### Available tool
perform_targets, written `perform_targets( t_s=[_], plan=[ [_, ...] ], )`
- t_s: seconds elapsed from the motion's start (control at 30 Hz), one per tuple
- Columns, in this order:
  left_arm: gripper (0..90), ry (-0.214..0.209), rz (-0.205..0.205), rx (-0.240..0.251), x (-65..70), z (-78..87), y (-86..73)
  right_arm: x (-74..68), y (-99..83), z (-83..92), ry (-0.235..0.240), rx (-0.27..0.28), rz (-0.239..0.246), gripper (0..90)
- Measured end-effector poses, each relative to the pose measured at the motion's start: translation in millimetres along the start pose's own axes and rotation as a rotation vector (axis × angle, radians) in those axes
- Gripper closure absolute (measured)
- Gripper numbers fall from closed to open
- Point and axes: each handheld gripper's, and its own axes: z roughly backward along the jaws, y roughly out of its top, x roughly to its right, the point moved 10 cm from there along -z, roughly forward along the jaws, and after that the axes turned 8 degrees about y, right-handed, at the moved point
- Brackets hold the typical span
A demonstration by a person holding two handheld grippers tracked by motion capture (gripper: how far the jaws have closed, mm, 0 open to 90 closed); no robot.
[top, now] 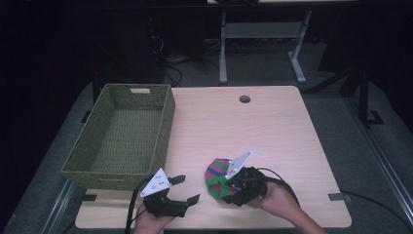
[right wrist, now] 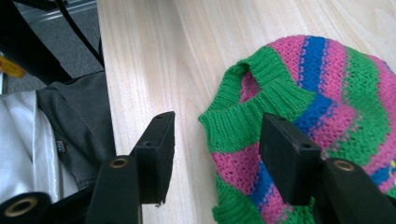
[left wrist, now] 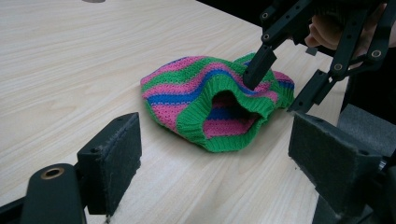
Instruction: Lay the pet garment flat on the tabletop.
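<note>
A knitted hat (top: 216, 175) striped green, pink and blue lies near the front edge of the wooden table (top: 272, 131); its green ribbed opening faces the left gripper view (left wrist: 219, 116). My right gripper (top: 228, 187) reaches down onto the hat from the right. Its jaws stand apart astride the green brim (right wrist: 243, 116), one jaw resting on the knit and the other over bare wood; in the left gripper view its (left wrist: 276, 91) tips touch the hat's far side. My left gripper (top: 186, 189) is open a little to the left of the hat, its pads (left wrist: 114, 158) holding nothing.
A green woven basket (top: 163, 122) with nothing in it stands on the table's left side, just behind my left gripper. A round cable hole (top: 244, 99) sits at the table's far edge. Bare wood stretches behind and to the right of the hat. Beyond the table's front edge is the person's dark clothing (right wrist: 70, 121).
</note>
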Motion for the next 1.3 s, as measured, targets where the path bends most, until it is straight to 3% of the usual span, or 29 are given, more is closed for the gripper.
perform_targets(
  t_s=[0.3,0.7,0.8,0.97,1.1,1.3],
  plan=[
    [16.8,0.002,0.011,0.002,0.2,0.3,0.3,7.5,-2.2,-7.7,-0.030,-0.035,0.018,55.1],
    [16.8,0.004,0.014,-0.003,-1.5,0.4,-0.7,13.2,-6.1,-10.7,-0.014,-0.030,-0.011,77.4],
    [16.8,0.010,0.010,-0.002,-2.3,0.9,-0.6,13.8,-3.3,-7.7,-0.014,-0.003,-0.005,78.7],
    [16.8,0.011,0.038,0.007,-6.8,3.7,-0.3,14.4,-2.6,0.2,-0.002,0.026,-0.003,82.0],
    [16.9,0.026,0.011,-0.008,-5.7,2.7,-0.6,16.5,-1.6,8.6,0.012,0.065,-0.011,82.8],
    [17.9,-0.001,0.026,0.009,-1.5,2.5,5.5,21.3,-1.9,24.1,0.024,0.113,-0.025,84.1]
  ],
)
